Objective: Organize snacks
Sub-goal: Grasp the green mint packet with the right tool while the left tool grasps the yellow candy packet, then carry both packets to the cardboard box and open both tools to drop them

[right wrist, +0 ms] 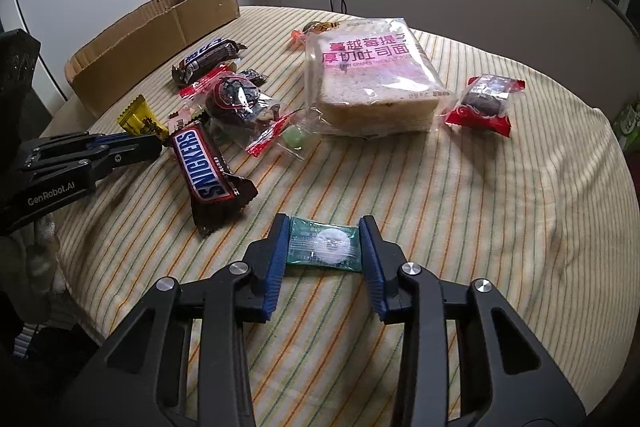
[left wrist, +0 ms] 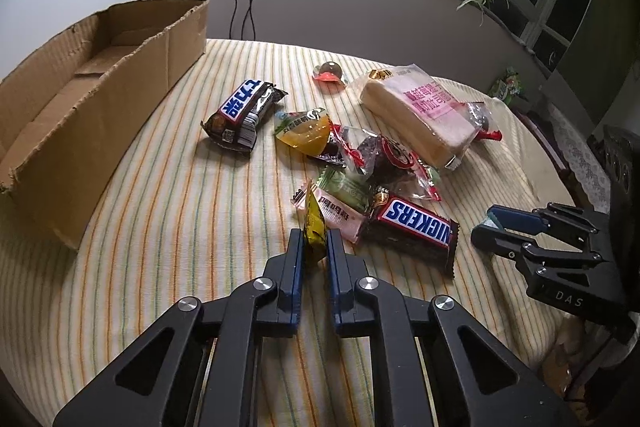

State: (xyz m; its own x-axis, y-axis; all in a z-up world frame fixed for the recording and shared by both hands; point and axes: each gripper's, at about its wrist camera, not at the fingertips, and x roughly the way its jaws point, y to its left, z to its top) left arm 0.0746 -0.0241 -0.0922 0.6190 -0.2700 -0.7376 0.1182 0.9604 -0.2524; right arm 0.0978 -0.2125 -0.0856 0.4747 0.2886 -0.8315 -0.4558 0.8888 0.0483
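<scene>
- Left wrist view: left hand-held gripper [left wrist: 315, 247] is closed on a small yellow candy wrapper [left wrist: 314, 227]; the wrapper stands on edge between the pads, just in front of the snack pile.
- Judgement: the upright wrapper suits a pinch on its thin faces, so it can be lifted clear of the Snickers bar [left wrist: 416, 227] touching the pile beside it.
- Right wrist view: right hand-held gripper [right wrist: 325, 247] is clamped on a flat green-wrapped candy [right wrist: 325, 245], pads pressing its two short ends. The candy lies flat on the striped cloth of the desk [right wrist: 480, 227], apart from the other snacks.
- Cardboard box [left wrist: 80, 99] sits open at the far left of the desk, nothing visible inside; likely the destination for the sorted snacks.
- Remaining loose items: packaged toast slice [right wrist: 372, 83], a second chocolate bar [left wrist: 244, 115], an orange jelly cup [left wrist: 306, 135], and red-wrapped cakes [right wrist: 484, 107].
- Both candies lie well apart from the box; each needs a carry leftward.
</scene>
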